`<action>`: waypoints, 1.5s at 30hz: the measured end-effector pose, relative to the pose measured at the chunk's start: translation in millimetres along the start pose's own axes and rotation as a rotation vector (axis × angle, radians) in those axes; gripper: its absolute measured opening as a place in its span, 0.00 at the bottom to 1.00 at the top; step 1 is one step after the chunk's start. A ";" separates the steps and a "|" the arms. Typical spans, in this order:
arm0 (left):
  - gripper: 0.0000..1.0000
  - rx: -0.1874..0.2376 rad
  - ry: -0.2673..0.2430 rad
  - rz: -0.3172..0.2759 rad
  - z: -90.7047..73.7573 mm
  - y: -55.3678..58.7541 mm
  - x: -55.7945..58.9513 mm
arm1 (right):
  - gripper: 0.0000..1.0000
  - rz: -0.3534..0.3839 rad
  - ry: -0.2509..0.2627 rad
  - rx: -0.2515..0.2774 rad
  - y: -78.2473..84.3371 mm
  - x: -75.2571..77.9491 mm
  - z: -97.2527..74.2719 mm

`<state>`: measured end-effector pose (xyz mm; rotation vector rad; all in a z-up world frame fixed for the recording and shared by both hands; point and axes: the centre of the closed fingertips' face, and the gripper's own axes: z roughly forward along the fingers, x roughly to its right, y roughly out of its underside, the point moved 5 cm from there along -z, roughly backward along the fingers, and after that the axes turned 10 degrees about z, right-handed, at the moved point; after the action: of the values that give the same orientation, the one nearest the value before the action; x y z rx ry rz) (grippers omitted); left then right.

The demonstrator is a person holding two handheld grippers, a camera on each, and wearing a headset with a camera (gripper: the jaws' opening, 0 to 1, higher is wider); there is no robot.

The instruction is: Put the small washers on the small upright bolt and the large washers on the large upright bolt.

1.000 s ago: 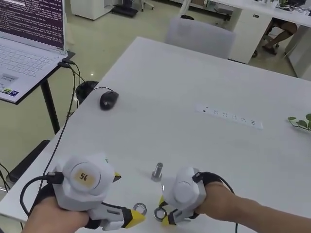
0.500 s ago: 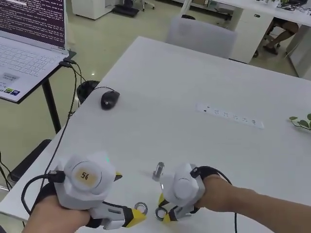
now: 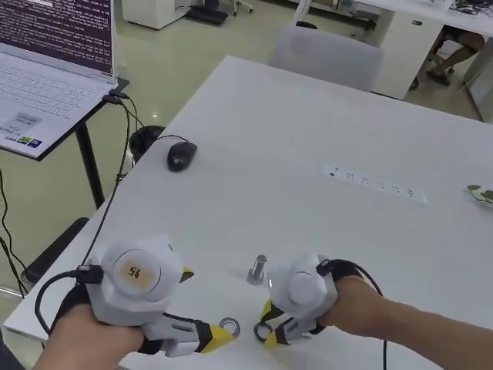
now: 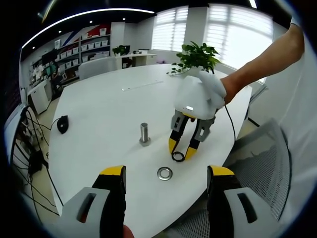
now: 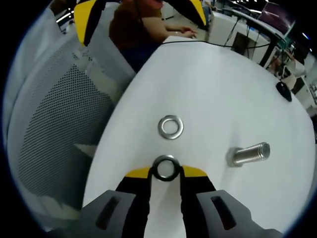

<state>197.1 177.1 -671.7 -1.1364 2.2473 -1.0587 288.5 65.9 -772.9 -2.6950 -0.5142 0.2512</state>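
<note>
The right tool (image 5: 166,172) pinches a washer (image 5: 165,159) across its rim — light, stiff steel, likely slippery, so a square grip matters; the left tool (image 4: 166,171) stands wide.

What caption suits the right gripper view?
Right tool grips a silver metal washer; a second washer and an upright steel bolt wait on the white table.
</note>
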 end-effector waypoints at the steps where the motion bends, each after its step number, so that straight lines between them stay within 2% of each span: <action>1: 0.66 0.000 0.001 0.001 0.3 -0.1 0.3 | 0.23 0.005 0.002 0.004 0.1 0.5 -0.8; 5: 0.66 -0.001 0.004 0.004 1.4 -0.3 0.9 | 0.23 0.033 0.031 0.029 -1.7 4.6 -7.4; 11: 0.66 -0.002 0.003 0.000 1.3 0.7 -0.4 | 0.23 0.059 0.089 0.069 -9.8 13.4 -28.4; 15: 0.66 -0.001 0.005 0.003 1.7 0.0 -0.3 | 0.23 0.075 0.131 0.084 -17.3 25.8 -45.9; 17: 0.66 0.001 0.005 0.003 2.0 -0.8 0.0 | 0.23 0.122 0.140 0.108 -23.8 33.0 -53.8; 22: 0.66 0.001 0.011 0.005 4.2 -1.6 1.0 | 0.23 0.135 0.201 0.107 -38.8 55.4 -69.3; 27: 0.66 0.004 0.014 0.007 4.6 -2.9 2.0 | 0.23 0.156 0.227 0.076 -42.8 72.6 -66.4; 31: 0.66 0.007 0.006 -0.001 2.3 -1.6 -0.4 | 0.23 0.178 0.229 0.069 -43.8 79.2 -62.8; 45: 0.66 0.003 0.000 -0.009 0.4 1.9 -1.4 | 0.23 0.219 0.209 0.052 -42.4 85.7 -53.4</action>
<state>197.2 178.7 -673.4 -1.1469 2.2420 -1.0652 366.6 117.4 -716.0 -2.6853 -0.1494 0.0386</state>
